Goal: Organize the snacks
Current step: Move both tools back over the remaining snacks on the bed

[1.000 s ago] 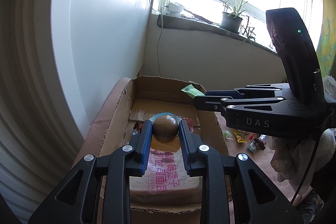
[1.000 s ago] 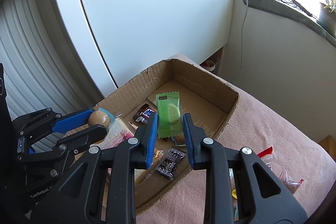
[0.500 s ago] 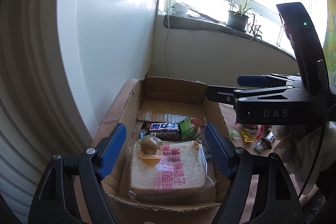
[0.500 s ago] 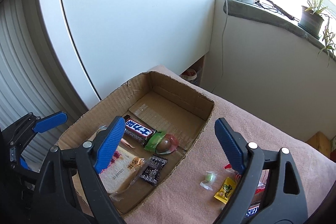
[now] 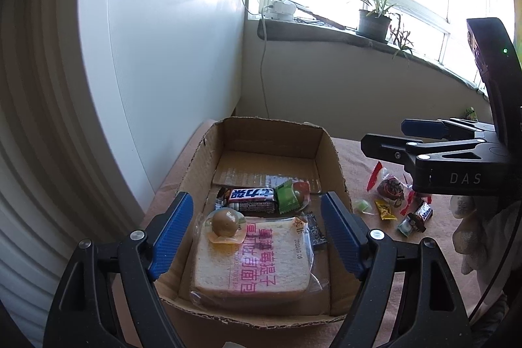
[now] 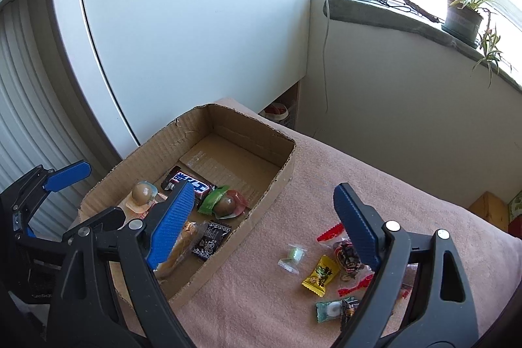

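— Sunlit windowsill with a potted spider plant (image 5: 375, 17) at the back, a pink cloth-covered table (image 6: 375, 185) in front. What sits on it?

— An open brown cardboard box (image 5: 332, 158), set near the white panel on the table's far side. Inside lies a clear-wrapped slice of bread with pink lettering (image 5: 254, 260), and on its corner rests a round brown egg-like snack in a clear blister pack (image 5: 224, 222).

— Anything else in the box?

— Behind the bread, a dark chocolate bar with white characters (image 5: 249, 196), touching a green wrapped sweet (image 5: 286, 201) that overlaps a red-rimmed jelly cup (image 5: 301, 189). A small black patterned packet (image 6: 212, 238) lies beside the bread, near the box's right wall.

— And the grippers?

— The left gripper (image 5: 256, 234) hovers above the near end of the box, blue pads spread wide, gripping nothing. The right gripper (image 6: 261, 222) is likewise spread wide and empty, straddling the box's right wall and the cloth.

— What remains outside?

— Loose snacks on the cloth just right of the box: a pale green candy in clear wrap (image 6: 295, 253), a yellow sachet (image 6: 321, 276), a dark chocolate ball in red-edged wrap (image 6: 345, 251), and a teal wrapped sweet (image 6: 331, 310).
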### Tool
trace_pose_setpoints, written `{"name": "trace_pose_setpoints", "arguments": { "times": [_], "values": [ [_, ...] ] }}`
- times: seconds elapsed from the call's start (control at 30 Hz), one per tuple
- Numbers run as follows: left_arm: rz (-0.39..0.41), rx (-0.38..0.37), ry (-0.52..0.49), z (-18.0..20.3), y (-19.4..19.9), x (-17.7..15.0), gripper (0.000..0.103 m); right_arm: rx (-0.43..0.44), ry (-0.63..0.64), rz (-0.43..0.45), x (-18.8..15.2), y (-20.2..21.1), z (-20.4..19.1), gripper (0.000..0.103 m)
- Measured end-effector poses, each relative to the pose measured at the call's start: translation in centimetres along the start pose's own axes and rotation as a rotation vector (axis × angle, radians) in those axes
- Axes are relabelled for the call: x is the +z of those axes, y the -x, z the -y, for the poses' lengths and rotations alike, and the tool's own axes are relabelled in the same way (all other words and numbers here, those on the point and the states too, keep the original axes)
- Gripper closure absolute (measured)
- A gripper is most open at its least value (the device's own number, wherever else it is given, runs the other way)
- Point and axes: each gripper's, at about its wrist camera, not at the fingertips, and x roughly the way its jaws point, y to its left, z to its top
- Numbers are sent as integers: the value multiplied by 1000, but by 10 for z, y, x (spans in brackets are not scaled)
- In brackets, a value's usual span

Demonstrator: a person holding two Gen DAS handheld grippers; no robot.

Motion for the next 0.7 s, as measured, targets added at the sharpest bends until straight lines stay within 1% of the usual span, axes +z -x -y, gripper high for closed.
{"name": "trace_pose_setpoints", "arguments": {
  "times": [0.27, 0.53, 0.7],
  "values": [
    [9, -27, -20, 15, 4, 1, 22, -19, -39, 6, -13, 15, 30, 13],
    [8, -93, -42, 39, 6, -2, 22, -45, -86, 5, -30, 33, 67, 14],
    [9, -145, -66, 61, 6, -2, 22, -92, -129, 14, -45, 47, 99, 14]
  ]
}}
